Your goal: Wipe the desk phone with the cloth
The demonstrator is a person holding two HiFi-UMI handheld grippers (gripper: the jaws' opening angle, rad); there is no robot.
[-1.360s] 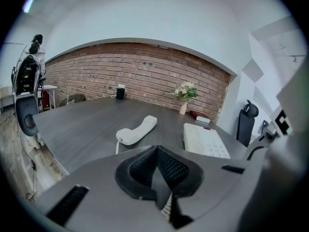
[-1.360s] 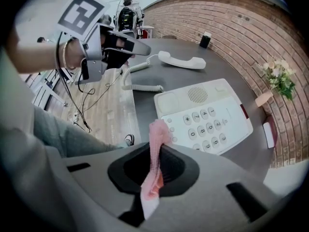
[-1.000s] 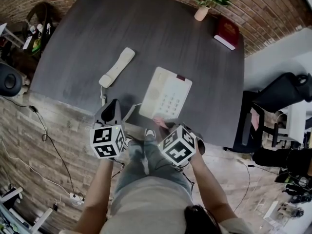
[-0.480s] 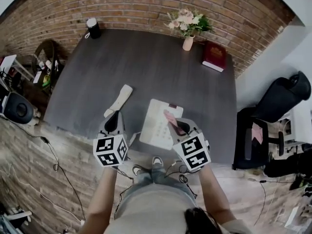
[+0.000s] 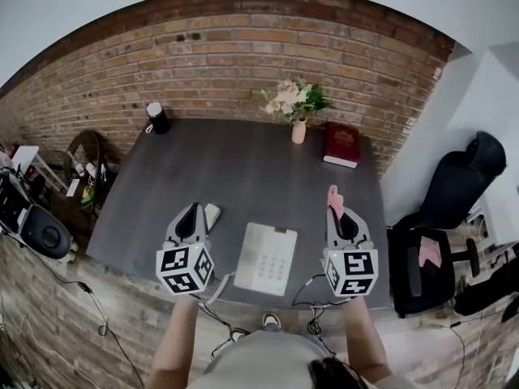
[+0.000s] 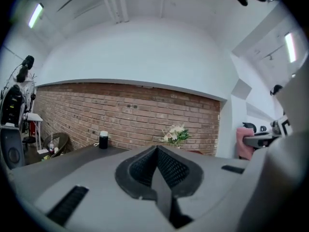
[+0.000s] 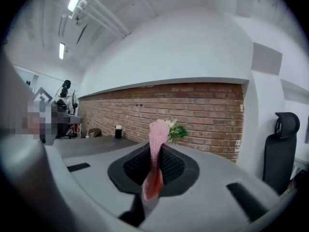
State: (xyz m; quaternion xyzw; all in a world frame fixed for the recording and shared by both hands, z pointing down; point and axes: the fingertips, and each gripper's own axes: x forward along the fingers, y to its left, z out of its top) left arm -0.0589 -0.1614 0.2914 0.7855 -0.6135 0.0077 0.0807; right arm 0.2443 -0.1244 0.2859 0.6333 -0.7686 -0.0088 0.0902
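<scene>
A small vase (image 5: 298, 131) is seen at the far edge of the tabletop (image 5: 243, 177), and a bunch of pale flowers (image 5: 290, 100) with green leaves is held in it. A dark cup (image 5: 156, 118) with a white top is placed by the far left corner; its contents cannot be made out. A red book (image 5: 340, 144) is laid flat just right of the vase.

The desk phone (image 5: 266, 258) is found at the near edge, about midway along it. Its long axis runs from the near edge toward the far edge, slightly slanted, with the keypad on its right half. The handset (image 5: 211, 215) is laid on the tabletop left of the phone, apart from it, and is mostly covered by the left tool (image 5: 193, 211).

The left tool (image 6: 156, 149) is clenched, jaws pressed together with nothing between them. It is held over the near left part of the tabletop.

The right tool (image 7: 155, 151) is closed on the cloth (image 7: 157, 132), a pink strip pinched between the jaws. The cloth (image 5: 333, 199) is seen standing out past the jaw tips, its long axis in line with the jaws and pointed toward the far edge. The right tool (image 5: 337, 214) is held near the right edge, right of the phone and well apart from it.
</scene>
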